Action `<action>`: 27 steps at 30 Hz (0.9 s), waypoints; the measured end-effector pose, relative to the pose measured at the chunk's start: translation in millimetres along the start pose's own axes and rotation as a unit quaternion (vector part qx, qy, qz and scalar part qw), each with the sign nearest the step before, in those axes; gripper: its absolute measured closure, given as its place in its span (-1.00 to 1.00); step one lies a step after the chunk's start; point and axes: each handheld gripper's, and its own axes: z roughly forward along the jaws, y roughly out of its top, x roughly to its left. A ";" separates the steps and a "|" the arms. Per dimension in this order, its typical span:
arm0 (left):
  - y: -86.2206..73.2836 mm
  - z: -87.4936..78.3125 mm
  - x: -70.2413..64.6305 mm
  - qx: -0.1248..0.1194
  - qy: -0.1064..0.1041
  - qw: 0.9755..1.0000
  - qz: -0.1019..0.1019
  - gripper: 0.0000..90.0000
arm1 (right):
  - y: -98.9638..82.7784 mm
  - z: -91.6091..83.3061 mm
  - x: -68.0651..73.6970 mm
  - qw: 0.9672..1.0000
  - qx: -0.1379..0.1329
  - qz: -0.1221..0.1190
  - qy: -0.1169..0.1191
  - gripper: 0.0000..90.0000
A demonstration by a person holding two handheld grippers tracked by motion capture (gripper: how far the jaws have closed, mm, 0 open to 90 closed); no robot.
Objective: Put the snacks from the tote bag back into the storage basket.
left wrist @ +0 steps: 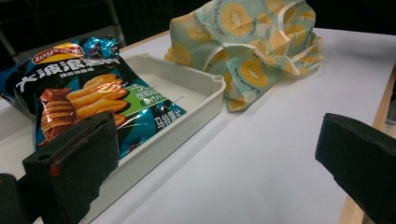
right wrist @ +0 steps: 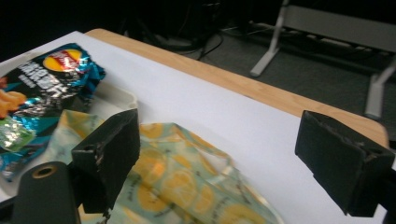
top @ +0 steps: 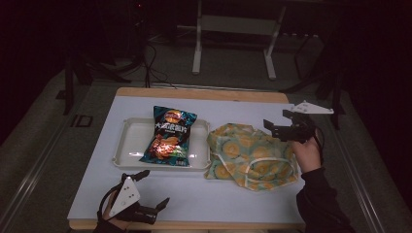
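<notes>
I see the chip bag (top: 169, 136) lying in the tray (top: 126, 145), the fruit-print bag (top: 250, 155) crumpled beside it, untouched; my left gripper (top: 145, 191) and right gripper (top: 277, 121) both have fingers released, so nothing looks started.

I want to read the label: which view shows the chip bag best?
The left gripper view: the chip bag is close, its print legible. The high view shows it whole but small in the tray; the right gripper view catches part of it.
</notes>
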 end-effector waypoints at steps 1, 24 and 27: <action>0.0 0.1 0.0 0.000 0.000 1.000 0.000 -1.00 | -2.8 -3.1 -1.5 1.000 -0.006 0.002 -0.004 -0.69; -0.1 0.2 -0.1 0.000 0.002 1.000 -0.001 -1.00 | -69.5 -43.2 -16.3 0.993 -0.053 0.023 -0.106 -0.73; -0.2 0.5 -0.1 0.000 0.000 1.000 -0.002 -1.00 | -76.4 -46.8 -15.9 0.991 -0.058 0.025 -0.120 -0.73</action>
